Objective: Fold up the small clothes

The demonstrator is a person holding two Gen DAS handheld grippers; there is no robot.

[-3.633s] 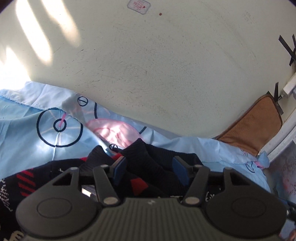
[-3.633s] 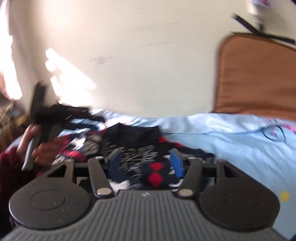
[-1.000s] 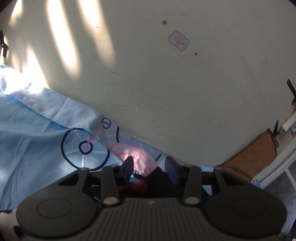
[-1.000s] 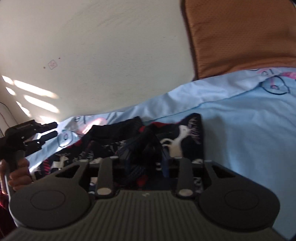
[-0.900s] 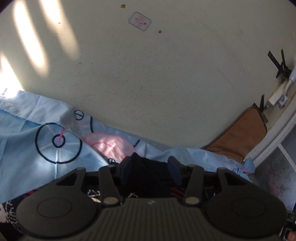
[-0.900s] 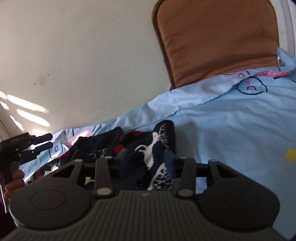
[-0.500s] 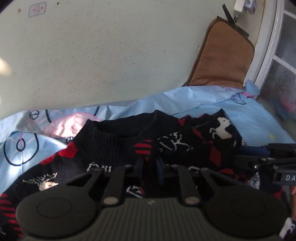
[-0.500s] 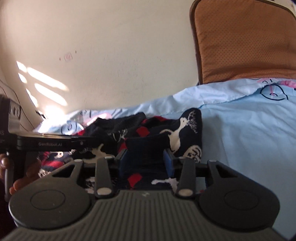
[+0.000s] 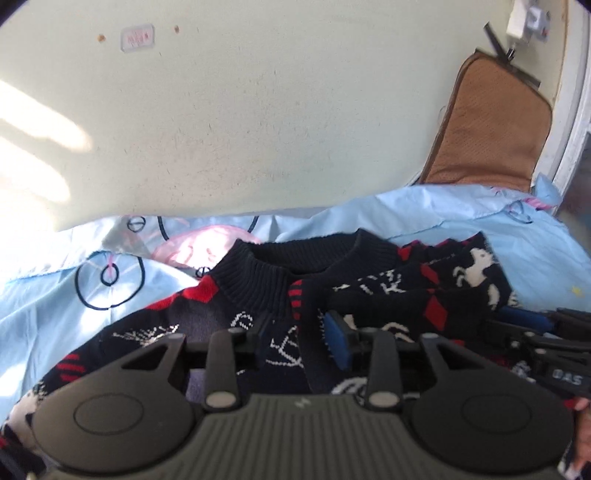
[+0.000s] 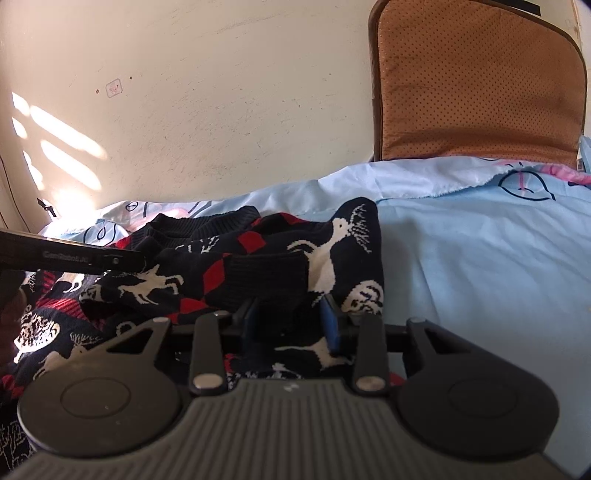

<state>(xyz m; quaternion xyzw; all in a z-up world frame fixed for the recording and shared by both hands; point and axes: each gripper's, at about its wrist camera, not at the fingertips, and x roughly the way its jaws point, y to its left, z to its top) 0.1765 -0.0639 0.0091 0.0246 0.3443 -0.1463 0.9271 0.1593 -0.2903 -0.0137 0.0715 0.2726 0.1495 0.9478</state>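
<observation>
A dark navy knit sweater (image 9: pixel 258 280) with red diamonds and white deer lies crumpled on a light blue sheet; its ribbed collar faces the wall. My left gripper (image 9: pixel 297 338) sits low over the chest. Its jaws are opening, and a fold of the knit lies loose between them. In the right wrist view the sweater (image 10: pixel 314 254) has a sleeve folded across its body. My right gripper (image 10: pixel 290 325) is closing, and its pads press on the dark cuff end of that sleeve. The left gripper's fingers (image 10: pixel 122 260) reach in from the left.
The light blue sheet (image 10: pixel 480 258) spreads wide to the right of the sweater. A brown cushion (image 10: pixel 476 88) leans against the cream wall (image 9: pixel 258 129) at the back right. A wall socket (image 9: pixel 524 18) sits above the cushion. A person's hand (image 10: pixel 11 306) holds the left gripper.
My left gripper swung right from the sheet by the wall onto the sweater's chest, pinched nearly shut, then parted its jaws. My right gripper kept the sleeve and sank slightly.
</observation>
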